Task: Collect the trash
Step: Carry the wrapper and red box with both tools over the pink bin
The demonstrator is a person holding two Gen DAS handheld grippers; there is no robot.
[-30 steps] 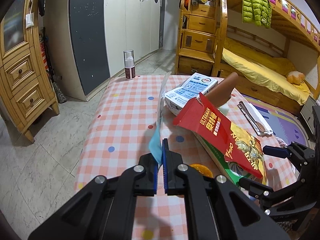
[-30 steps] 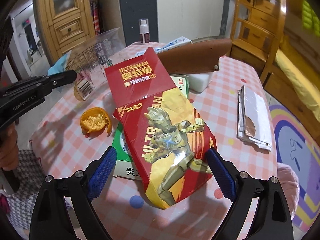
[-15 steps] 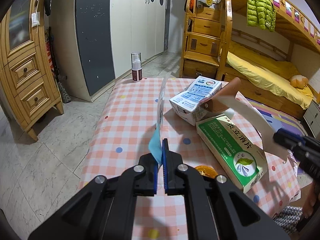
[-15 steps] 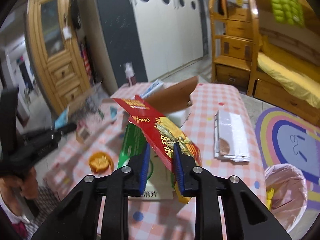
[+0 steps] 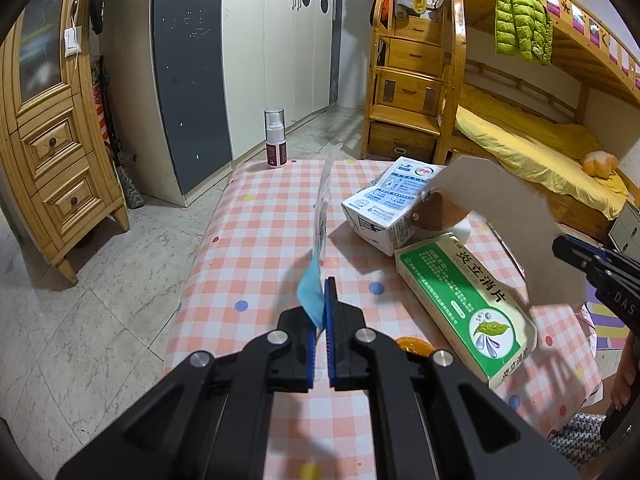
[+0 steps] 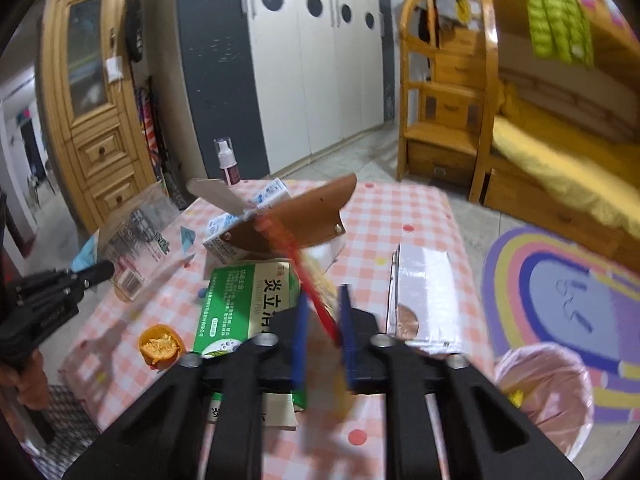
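Your left gripper (image 5: 325, 300) pinches the clear plastic wrapper (image 5: 325, 200), held upright clear of the table (image 5: 260, 224). Your right gripper (image 6: 323, 320) clamps the flattened red carton (image 6: 316, 292) edge-on, likely bound for the lined bin (image 6: 548, 384) beside it.

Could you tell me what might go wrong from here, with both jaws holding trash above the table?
The right gripper pinches the flattened red box by one edge only, so it could swing and slip before reaching the pink-lined bin. The left gripper grips just a corner of the clear wrapper, which could tear free or brush the milk carton.
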